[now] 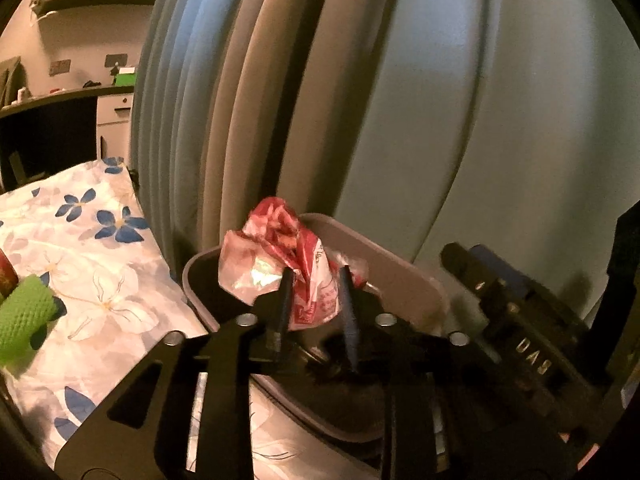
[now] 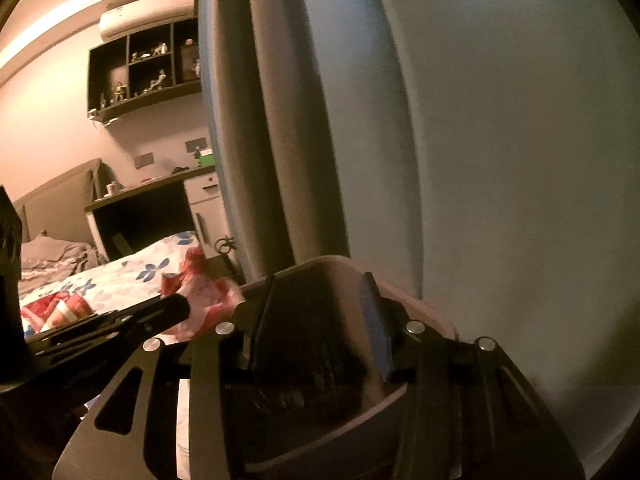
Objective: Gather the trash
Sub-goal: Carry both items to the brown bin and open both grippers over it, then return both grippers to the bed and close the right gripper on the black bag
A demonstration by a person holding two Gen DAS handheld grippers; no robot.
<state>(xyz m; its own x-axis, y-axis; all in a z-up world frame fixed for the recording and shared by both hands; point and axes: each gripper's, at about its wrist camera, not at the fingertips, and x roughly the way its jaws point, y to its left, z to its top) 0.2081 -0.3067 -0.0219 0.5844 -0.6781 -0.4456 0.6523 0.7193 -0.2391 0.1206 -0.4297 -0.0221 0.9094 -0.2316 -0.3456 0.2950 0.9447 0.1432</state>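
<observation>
A crumpled red and white plastic wrapper (image 1: 288,264) hangs over the open mouth of a grey bin (image 1: 400,276) with a dark inside. My left gripper (image 1: 315,282) has its jaws parted, and the wrapper's lower part fills the gap between them. In the right wrist view the same wrapper (image 2: 200,292) shows at the left gripper's tip, above the bin's left rim. My right gripper (image 2: 320,286) stands open over the bin (image 2: 400,394) with nothing seen between its fingers. In the left wrist view it (image 1: 464,258) sits off to the right.
The bin stands against a pale blue-grey curtain (image 1: 440,120), beside a bed with a blue-flowered sheet (image 1: 100,280). A green textured object (image 1: 24,312) lies on the bed at far left. More red and white packaging (image 2: 60,312) lies on the sheet. A desk and wall shelves are far behind.
</observation>
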